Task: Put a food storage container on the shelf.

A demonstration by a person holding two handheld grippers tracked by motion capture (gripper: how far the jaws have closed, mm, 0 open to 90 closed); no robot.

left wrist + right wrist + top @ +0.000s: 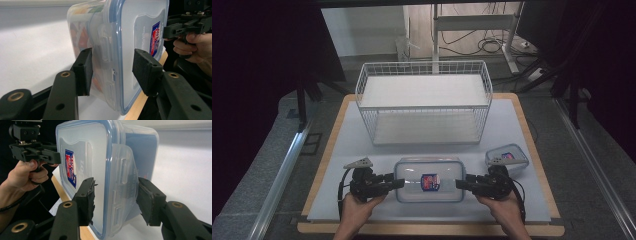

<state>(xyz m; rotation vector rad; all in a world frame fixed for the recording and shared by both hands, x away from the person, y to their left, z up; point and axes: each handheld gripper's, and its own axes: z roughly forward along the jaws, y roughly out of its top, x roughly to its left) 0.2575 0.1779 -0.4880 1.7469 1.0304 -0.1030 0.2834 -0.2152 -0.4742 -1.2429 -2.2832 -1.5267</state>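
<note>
A clear lidded food container [429, 180] with a blue seal and a red-blue label lies on the white mat near the table's front edge. My left gripper [400, 183] is at its left end and my right gripper [460, 184] at its right end. In the left gripper view, the open left gripper [112, 58] straddles the end latch [106, 47], with gaps beside both pads; orange and green contents show through the container wall [80, 30]. My right gripper [116, 186] is likewise open around the opposite latch [122, 172], pads close to lid and base.
A white wire basket shelf [424, 100] stands behind the container at the middle of the mat. A smaller lidded container [508, 158] sits just behind my right gripper. The table's wooden front edge [432, 230] is close under the hands.
</note>
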